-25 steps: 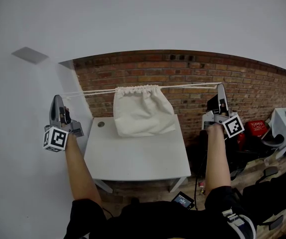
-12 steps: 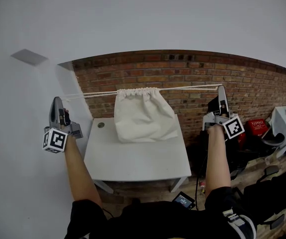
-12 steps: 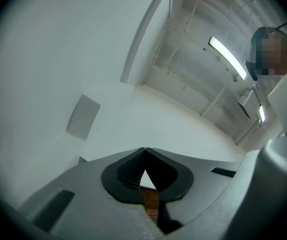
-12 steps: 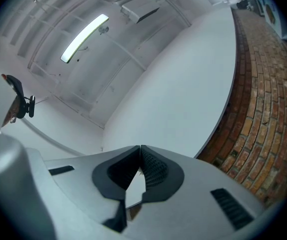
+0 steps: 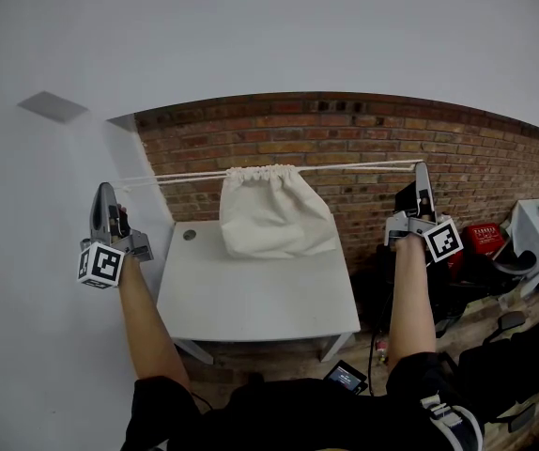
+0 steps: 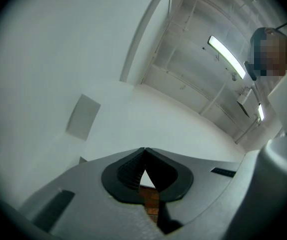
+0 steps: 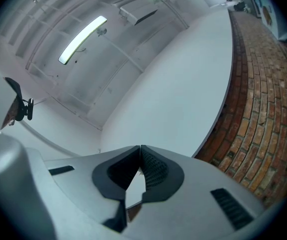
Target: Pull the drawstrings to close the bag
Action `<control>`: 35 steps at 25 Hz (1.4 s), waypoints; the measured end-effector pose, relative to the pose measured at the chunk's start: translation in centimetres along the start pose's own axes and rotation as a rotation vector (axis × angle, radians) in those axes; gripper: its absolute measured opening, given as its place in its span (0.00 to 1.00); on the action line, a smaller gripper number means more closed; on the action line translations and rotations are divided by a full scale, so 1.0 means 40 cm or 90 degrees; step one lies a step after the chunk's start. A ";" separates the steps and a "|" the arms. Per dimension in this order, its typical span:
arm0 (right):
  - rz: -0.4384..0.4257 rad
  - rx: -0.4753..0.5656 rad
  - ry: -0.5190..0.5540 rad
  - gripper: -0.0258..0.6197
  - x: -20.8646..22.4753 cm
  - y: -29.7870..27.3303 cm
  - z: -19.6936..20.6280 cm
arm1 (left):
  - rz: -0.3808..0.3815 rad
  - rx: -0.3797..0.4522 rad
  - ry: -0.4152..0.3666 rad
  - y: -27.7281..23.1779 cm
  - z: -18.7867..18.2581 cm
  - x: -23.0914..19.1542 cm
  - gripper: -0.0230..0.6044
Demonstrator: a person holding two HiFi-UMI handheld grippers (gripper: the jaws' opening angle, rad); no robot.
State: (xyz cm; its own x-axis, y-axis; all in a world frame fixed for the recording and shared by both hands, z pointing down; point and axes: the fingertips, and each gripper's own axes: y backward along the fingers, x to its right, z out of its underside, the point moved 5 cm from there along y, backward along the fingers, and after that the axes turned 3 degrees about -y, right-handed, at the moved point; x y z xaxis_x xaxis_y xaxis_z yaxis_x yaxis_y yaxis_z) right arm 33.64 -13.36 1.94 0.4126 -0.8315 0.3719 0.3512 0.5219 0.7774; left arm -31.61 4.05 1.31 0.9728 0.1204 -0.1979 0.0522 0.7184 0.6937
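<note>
Above white table (image 5: 251, 299), before brick wall (image 5: 373, 139): one cloth bag (image 5: 274, 219), hung by its drawstrings (image 5: 185, 177), which run taut and near level to either side; mouth gathered into tight pleats, base contact with tabletop not determinable. Left gripper (image 5: 107, 195) and right gripper (image 5: 422, 172), both tilted upward and well apart from the bag, jaws clenched tip to tip on a cord end each. Step in hand, by judgement: final cinch, nearly complete; next move calls for a slight further outward pull to confirm closure, then lowering the bag before letting go.
</note>
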 end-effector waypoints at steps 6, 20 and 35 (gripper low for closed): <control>0.004 0.001 -0.015 0.05 0.015 -0.001 -0.004 | 0.000 0.001 -0.002 -0.003 0.002 -0.009 0.07; 0.035 0.019 -0.062 0.05 0.071 0.026 -0.005 | -0.003 -0.002 0.008 -0.001 0.015 -0.024 0.07; 0.039 0.019 -0.075 0.05 0.083 0.022 -0.009 | -0.009 -0.004 0.015 0.005 0.010 -0.045 0.07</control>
State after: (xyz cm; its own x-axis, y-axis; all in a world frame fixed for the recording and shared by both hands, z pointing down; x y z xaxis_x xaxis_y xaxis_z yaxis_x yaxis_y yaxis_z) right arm 35.62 -15.59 3.70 0.3301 -0.8159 0.4747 0.3025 0.5678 0.7656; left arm -33.24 3.68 2.09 0.9663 0.1266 -0.2243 0.0643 0.7249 0.6859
